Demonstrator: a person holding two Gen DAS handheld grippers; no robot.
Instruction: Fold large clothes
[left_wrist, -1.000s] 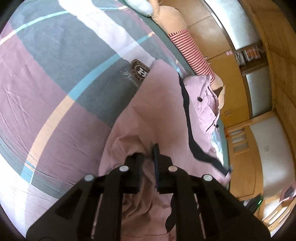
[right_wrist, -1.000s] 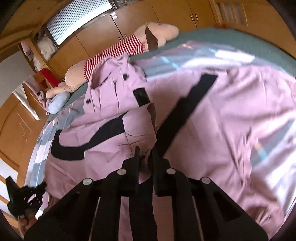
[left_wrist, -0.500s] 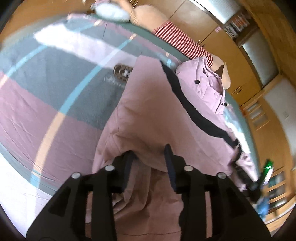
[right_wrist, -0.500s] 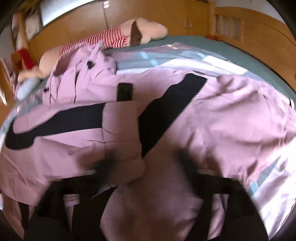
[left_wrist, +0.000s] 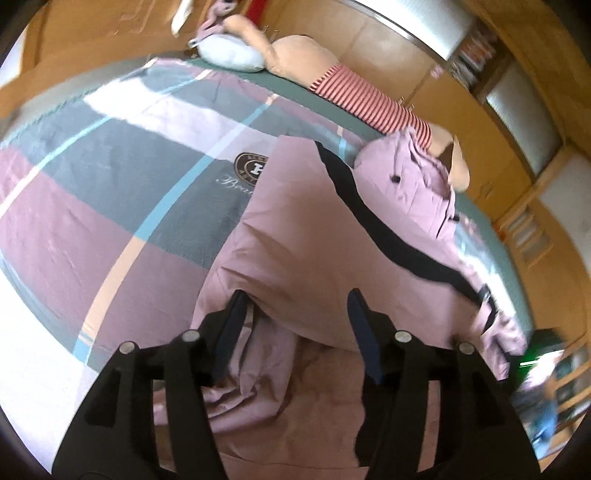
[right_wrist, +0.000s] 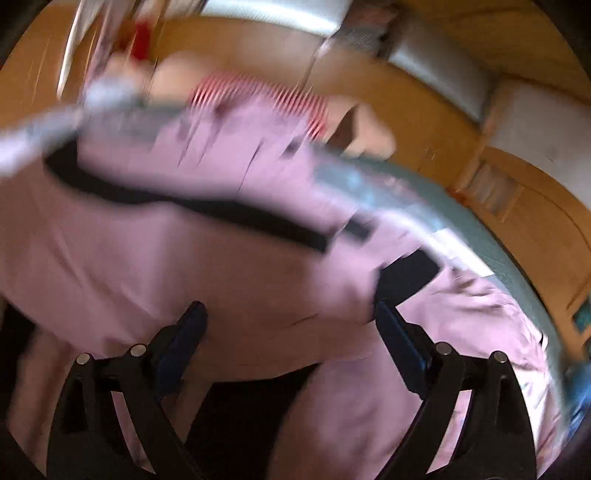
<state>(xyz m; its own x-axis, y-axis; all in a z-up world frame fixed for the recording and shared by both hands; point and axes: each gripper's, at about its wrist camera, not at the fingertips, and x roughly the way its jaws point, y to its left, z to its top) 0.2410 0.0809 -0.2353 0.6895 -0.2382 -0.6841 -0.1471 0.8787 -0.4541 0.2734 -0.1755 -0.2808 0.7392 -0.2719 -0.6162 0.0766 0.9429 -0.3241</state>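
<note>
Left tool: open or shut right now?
Open. The left tool shows its two fingers spread wide above the pink garment, gripping no fabric.

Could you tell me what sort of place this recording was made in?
Most likely a bedroom: a bed with a plaid cover, a plush toy in a striped shirt lying along its far edge, and wooden wardrobes behind. A pink garment lies on the bed.

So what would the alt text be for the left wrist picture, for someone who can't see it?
An open two-finger gripper hovers over a pink garment with a black stripe, spread on a plaid bedspread. A plush toy in a red striped top lies along the bed's far edge.
</note>
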